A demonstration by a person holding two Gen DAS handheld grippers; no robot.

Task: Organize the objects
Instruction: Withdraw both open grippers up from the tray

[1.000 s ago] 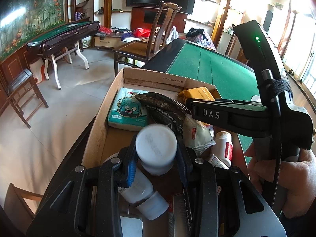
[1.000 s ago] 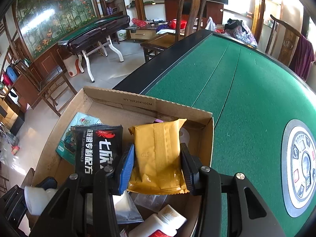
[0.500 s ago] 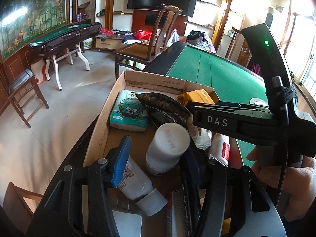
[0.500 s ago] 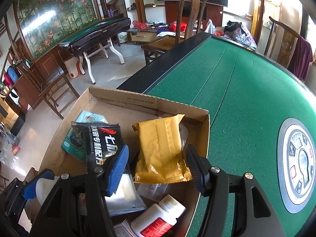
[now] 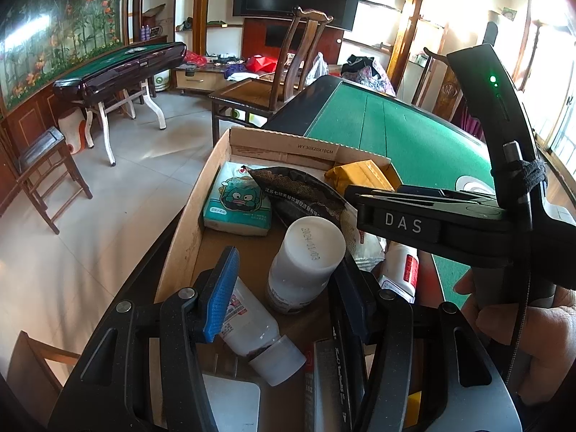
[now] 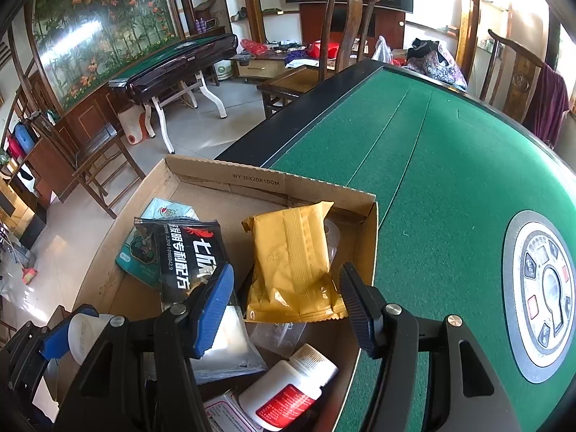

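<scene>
Along the table's near left edge sits a cardboard box (image 6: 266, 180), already crowded, so each new item has to be dropped into whatever gap remains. Over the box's near end, the left gripper (image 5: 284, 289) has just been opening: its jaws stand apart, with a white bottle (image 5: 304, 261) upright between them. The blue pad is clear of it, though whether the dark pad on the other side brushes it I cannot tell. The bottle looks set down on the box floor, leaning slightly on a tube (image 5: 252, 320) that lies flat beside it.

Toward the box's far right corner, the right gripper (image 6: 286, 297) has also just been opening; its jaws are apart on either side of a yellow packet (image 6: 293, 262), neither pad pressing it. The packet rests tilted on other wrappers against the right wall, probably because no flat floor is free there. A black sachet (image 6: 190, 255) overlaps a tissue pack (image 5: 237, 203) by the left wall, and a red-labelled bottle (image 6: 288, 390) lies on its side at the near right edge. Both releases look finished; lifting the grippers clear seems to be what remains.
</scene>
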